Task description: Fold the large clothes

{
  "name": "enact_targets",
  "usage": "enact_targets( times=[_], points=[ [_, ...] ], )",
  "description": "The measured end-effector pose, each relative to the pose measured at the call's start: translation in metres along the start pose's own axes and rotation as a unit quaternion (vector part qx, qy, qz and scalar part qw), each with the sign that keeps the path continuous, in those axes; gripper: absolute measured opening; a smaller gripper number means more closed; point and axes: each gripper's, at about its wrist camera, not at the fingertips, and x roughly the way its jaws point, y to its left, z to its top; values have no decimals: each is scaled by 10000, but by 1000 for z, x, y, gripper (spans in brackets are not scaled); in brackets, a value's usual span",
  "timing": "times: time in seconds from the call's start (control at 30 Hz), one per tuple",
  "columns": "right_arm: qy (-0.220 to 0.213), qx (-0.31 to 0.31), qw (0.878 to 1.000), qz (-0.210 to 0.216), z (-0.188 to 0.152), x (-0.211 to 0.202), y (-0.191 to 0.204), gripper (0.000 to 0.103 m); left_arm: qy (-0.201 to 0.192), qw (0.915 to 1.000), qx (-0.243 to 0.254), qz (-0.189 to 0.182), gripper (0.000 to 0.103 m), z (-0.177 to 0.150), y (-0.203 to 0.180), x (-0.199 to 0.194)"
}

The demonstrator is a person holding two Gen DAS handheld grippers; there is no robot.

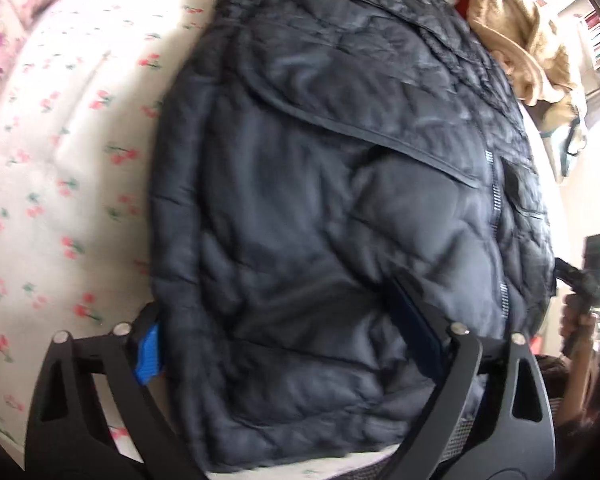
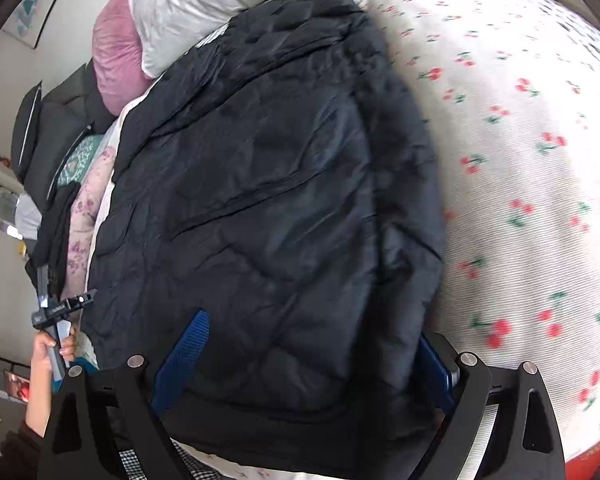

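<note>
A large black quilted puffer jacket (image 1: 332, 200) lies folded on a bed with a cherry-print sheet (image 1: 60, 160). My left gripper (image 1: 280, 336) is open, its blue-padded fingers (image 1: 150, 354) spread wide over the jacket's near left corner. In the right wrist view the same jacket (image 2: 268, 200) fills the middle. My right gripper (image 2: 312, 356) is open, its jaws straddling the jacket's near hem, one blue finger (image 2: 188, 348) lying on the fabric. Each view shows the other gripper held in a hand at its edge: the right one (image 1: 580, 280), the left one (image 2: 56, 312).
A tan garment (image 1: 516, 28) lies at the far right of the bed. A white pillow (image 2: 220, 4), a pink pillow (image 2: 116, 52) and dark cushions (image 2: 56, 132) sit at the bed's head. Open cherry-print sheet (image 2: 520, 160) lies right of the jacket.
</note>
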Motion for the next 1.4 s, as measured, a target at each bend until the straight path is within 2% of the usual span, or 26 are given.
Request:
enact_targets(
  times=[0.07, 0.13, 0.17, 0.2, 0.23, 0.33, 0.4, 0.5, 0.6, 0.73, 0.87, 1.1, 1.3, 1.4],
  points=[
    [91, -123, 9999, -47, -2, 6, 7, 95, 4, 10000, 35, 88, 82, -2, -7, 1],
    [119, -148, 9998, -94, -4, 10, 8, 93, 9, 9998, -23, 176, 65, -2, -9, 0],
    [120, -141, 9998, -103, -4, 13, 11, 89, 12, 9998, -121, 186, 58, -1, -9, -1],
    [111, -79, 9999, -68, -4, 14, 12, 82, 16, 9996, -241, 177, 44, 1, -7, -4],
    [113, 43, 9999, 37, -4, 14, 8, 78, 21, 9992, -370, 134, 36, 1, -5, -6],
    [130, 523, 9976, 424, -2, 15, -5, 61, -60, 9980, -635, -5, 20, 2, -1, -13],
    [68, 764, 9950, 633, -1, 11, -12, 38, -170, 9976, -662, -87, 14, 3, -3, -20],
    [-75, 970, 9906, 962, -2, 6, -13, 21, -495, 9965, -615, -261, 10, 6, -13, -33],
    [-367, 818, 9899, 1094, 4, -5, 3, 15, -907, 9935, -520, -456, 9, 7, -21, -57],
    [-875, 669, 9821, 1529, 9, -34, 23, 12, -1483, 9854, -273, -788, 8, 0, -40, -102],
    [-1182, 535, 9763, 1732, 7, -56, 47, 9, -1878, 9781, -7, -898, 8, -10, -55, -139],
    [-1321, 152, 9791, 1538, -10, -114, 59, 9, -2152, 9719, 103, -952, 7, -30, -54, -188],
    [-1689, -62, 9728, 1582, -23, -188, 71, 9, -2871, 9503, 134, -1199, 7, -53, -52, -247],
    [-1940, -111, 9682, 1573, -15, -210, 84, 9, -3104, 9445, 163, -1062, 8, -43, -54, -261]
  ],
)
